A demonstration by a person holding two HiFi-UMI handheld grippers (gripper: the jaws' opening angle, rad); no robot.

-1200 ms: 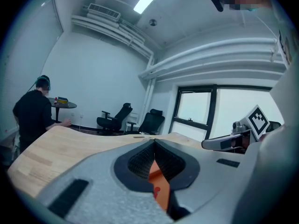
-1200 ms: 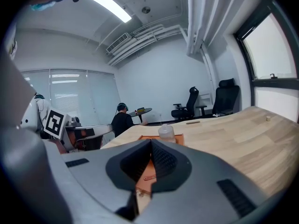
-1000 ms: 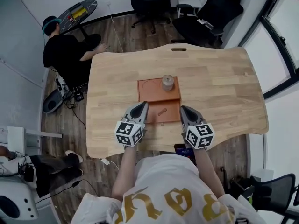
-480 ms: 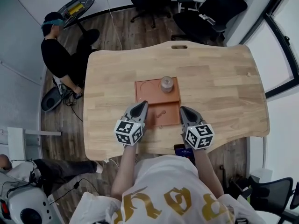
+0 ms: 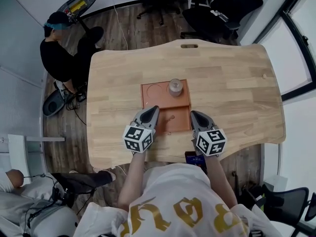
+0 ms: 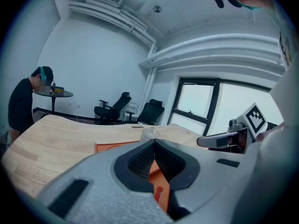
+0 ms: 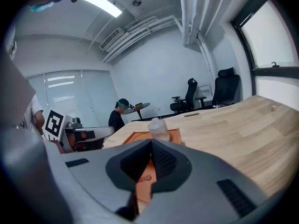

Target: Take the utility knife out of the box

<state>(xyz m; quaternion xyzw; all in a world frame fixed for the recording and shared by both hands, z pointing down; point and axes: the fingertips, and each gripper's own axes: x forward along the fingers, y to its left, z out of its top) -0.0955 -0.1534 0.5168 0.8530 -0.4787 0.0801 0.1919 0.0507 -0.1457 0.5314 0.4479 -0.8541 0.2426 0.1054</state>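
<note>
An orange-brown box lies open and flat in the middle of the wooden table. In its near compartment rests a small orange utility knife. A clear jar stands in the far compartment. My left gripper hovers over the box's near left corner, and its jaws meet with nothing between them. My right gripper is at the box's near right edge, also shut and empty. In the left gripper view, the left gripper points at the jar. In the right gripper view, the right gripper points at the jar.
A dark phone lies at the table's near edge between my arms. A person in black sits beyond the table's far left corner beside a round side table. Office chairs stand at the back.
Both grippers stay shut in nearly the same place by the box. The head view has shifted slightly, and the people on the floor at the left have moved.
</note>
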